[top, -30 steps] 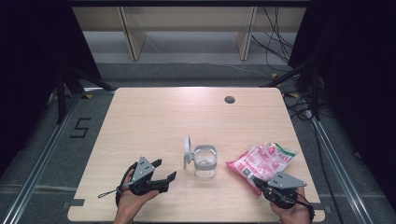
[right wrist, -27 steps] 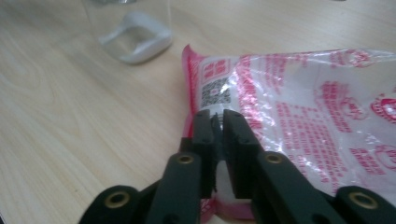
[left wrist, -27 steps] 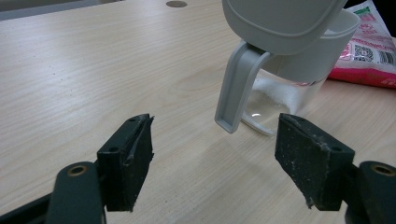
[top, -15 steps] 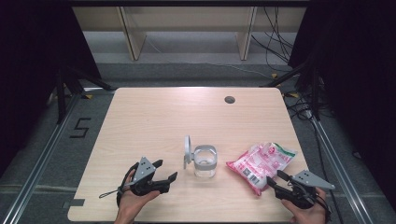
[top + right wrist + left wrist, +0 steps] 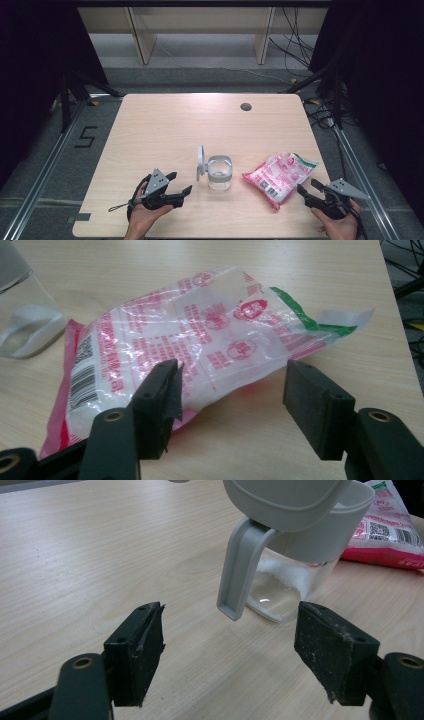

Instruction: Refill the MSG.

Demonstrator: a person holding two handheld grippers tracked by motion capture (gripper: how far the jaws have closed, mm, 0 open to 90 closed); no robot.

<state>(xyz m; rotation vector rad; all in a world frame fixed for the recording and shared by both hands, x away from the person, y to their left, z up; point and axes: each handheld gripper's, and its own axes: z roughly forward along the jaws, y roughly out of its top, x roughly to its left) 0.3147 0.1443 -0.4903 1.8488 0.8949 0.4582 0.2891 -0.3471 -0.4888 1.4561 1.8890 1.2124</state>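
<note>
Right gripper (image 5: 310,190) jaws, just opening, stand apart beside the pink bag (image 5: 279,173); left gripper (image 5: 179,183) gapes empty near the jar (image 5: 219,173)

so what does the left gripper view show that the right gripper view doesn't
Left gripper view alone: the jar's grey flip lid standing open, its hanging grey latch, and white grains inside the jar. The left gripper is open in front of it.

Right gripper view alone: the bag's barcode, its green stripe and torn clear end. The right gripper, whose jaws have just been opening, sits off the bag.

Both share the wooden table, the glass jar and the pink bag.
</note>
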